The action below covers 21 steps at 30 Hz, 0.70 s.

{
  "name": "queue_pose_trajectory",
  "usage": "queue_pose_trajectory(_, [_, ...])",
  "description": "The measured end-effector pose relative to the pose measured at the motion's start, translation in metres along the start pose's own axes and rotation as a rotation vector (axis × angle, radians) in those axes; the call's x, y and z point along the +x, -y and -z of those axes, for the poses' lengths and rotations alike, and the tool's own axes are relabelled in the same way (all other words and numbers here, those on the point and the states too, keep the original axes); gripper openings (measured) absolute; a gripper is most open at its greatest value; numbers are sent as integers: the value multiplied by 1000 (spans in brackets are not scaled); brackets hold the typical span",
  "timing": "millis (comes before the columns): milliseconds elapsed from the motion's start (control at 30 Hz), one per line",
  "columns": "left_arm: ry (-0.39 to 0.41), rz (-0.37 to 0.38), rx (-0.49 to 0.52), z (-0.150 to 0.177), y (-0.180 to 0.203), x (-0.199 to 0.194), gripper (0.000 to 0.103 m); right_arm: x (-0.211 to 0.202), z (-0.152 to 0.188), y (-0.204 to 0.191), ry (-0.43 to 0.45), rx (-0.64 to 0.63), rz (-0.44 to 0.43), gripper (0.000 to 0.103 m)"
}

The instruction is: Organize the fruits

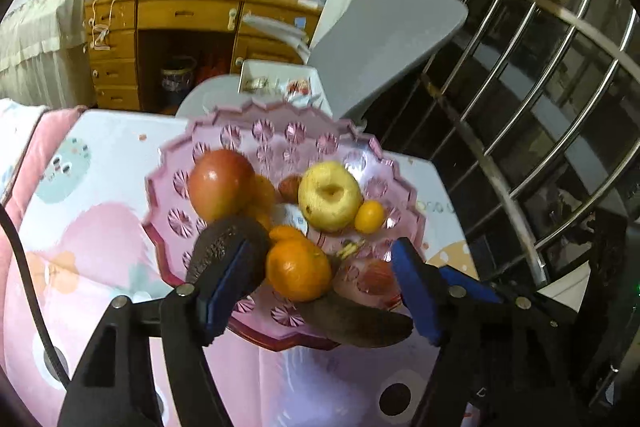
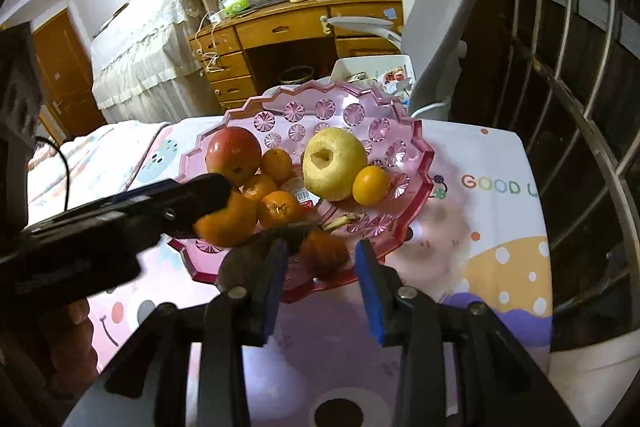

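Observation:
A pink scalloped fruit bowl (image 1: 276, 131) (image 2: 416, 151) stands on the patterned tablecloth. It holds a red apple (image 1: 220, 185) (image 2: 233, 155), a yellow pear-like fruit (image 1: 330, 195) (image 2: 334, 167), a small yellow citrus (image 1: 369, 215) (image 2: 370, 185) and several mandarins (image 2: 276, 163). My left gripper (image 1: 326, 285) is open over the bowl's near side, its jaws either side of a mandarin (image 1: 298, 273) (image 2: 226, 221). My right gripper (image 2: 322, 285) is open at the bowl's front rim, around a reddish fruit (image 2: 324, 253) (image 1: 374, 277).
A grey chair (image 1: 380, 43) stands behind the table, with a white tray (image 1: 276, 77) of small items on it. A wooden desk (image 2: 288, 27) is at the back. Metal window bars (image 1: 552, 87) run along the right. A bed (image 2: 132, 59) lies at the left.

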State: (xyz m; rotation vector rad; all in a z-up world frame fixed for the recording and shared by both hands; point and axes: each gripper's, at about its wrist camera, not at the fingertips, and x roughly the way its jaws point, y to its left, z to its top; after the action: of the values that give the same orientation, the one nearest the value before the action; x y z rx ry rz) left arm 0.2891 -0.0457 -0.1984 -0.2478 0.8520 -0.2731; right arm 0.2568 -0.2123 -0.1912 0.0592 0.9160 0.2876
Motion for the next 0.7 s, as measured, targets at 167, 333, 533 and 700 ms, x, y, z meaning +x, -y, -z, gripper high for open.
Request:
queue_pose_trajectory(167, [-4,12,25,7,-22,-35,76,-18,9,-11,15,52,63,43])
queue_pose_trajectory(333, [-25,-19,38,30,-59,-75,80,-36,35,-29,-3,159,95,51])
queue_pose_trajectory(533, [-90,-84,37,78,-98,-128,80,-55,88,-67,-77,228,119,53])
queue_pose_trajectory(700, [-179,-103,29,116,-108,-170,80,-76,124,-102,-182,202,112,53])
